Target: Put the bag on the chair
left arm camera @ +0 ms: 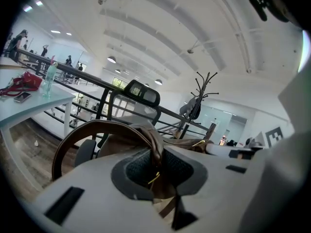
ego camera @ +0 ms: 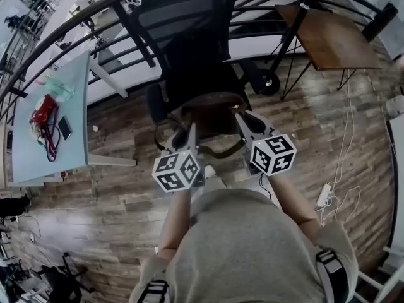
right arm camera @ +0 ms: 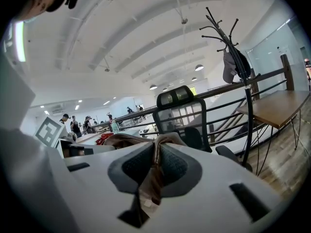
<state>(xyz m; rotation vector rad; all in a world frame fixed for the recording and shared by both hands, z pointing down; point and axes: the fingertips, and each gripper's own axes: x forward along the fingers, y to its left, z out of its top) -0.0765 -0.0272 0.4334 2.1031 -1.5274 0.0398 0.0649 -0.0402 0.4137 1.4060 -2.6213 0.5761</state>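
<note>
A brown leather bag (ego camera: 212, 113) hangs between my two grippers, just in front of the black office chair (ego camera: 192, 49) and over its seat's near edge. Whether it touches the seat I cannot tell. My left gripper (ego camera: 188, 132) is shut on the bag's left upper edge, and my right gripper (ego camera: 243, 120) is shut on its right edge. In the left gripper view, the left gripper (left arm camera: 154, 163) pinches brown leather, the bag's handle (left arm camera: 92, 128) arches to the left, and the chair (left arm camera: 138, 97) stands behind. The right gripper (right arm camera: 156, 161) pinches a leather fold, with the chair (right arm camera: 181, 111) straight ahead.
A pale blue table (ego camera: 69, 115) at the left carries a red bundle (ego camera: 44, 111) and a phone (ego camera: 64, 128). A wooden table (ego camera: 331, 36) stands at the back right, with a railing (ego camera: 82, 14) behind the chair. A power strip (ego camera: 325, 196) and cables lie on the floor at the right. A coat rack (right arm camera: 233, 57) stands by the railing.
</note>
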